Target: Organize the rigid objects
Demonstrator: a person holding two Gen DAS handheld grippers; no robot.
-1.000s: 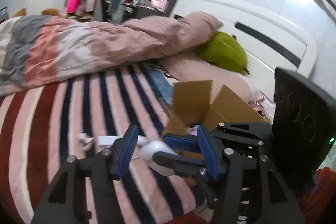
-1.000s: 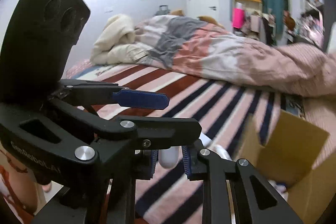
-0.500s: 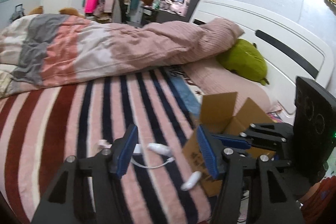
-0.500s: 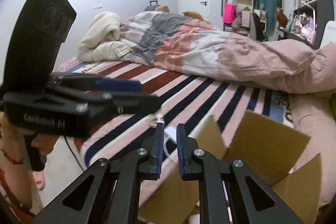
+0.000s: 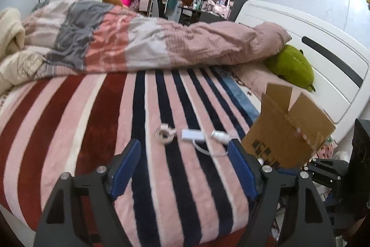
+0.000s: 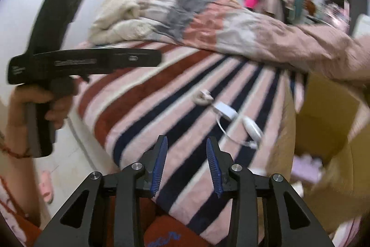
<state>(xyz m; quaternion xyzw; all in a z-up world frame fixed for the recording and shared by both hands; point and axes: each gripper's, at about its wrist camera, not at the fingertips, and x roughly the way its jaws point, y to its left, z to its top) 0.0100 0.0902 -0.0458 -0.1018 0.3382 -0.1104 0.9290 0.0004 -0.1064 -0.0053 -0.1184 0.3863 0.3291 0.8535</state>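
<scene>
Left wrist view: a striped blanket (image 5: pixel 92 122) covers the bed, a rumpled duvet (image 5: pixel 143 43) heaped along its far side, and a cardboard box (image 5: pixel 284 131) stands open at the blanket's right edge, near the headboard. My left gripper (image 5: pixel 183 168) hangs over the near edge of the bed, its blue pads spread wide and holding nothing. My right gripper (image 6: pixel 186 162), seen from its own camera, is parted to a middling gap and also empty, poised low above the stripes.

Three small white things lie loose on the blanket just left of the box: a white adapter (image 5: pixel 190 134) with its thin cable, a rounded controller (image 5: pixel 219 136) at the cable's other end, and a little coil (image 5: pixel 164 133) of cord or tape beside them; which it is I cannot tell.

Inside the box, the right wrist view shows something pale purple (image 6: pixel 307 166), blurred, so some sorting looks done. By my reading, the three white pieces remain to be picked up and boxed, the controller being nearest the box.
</scene>
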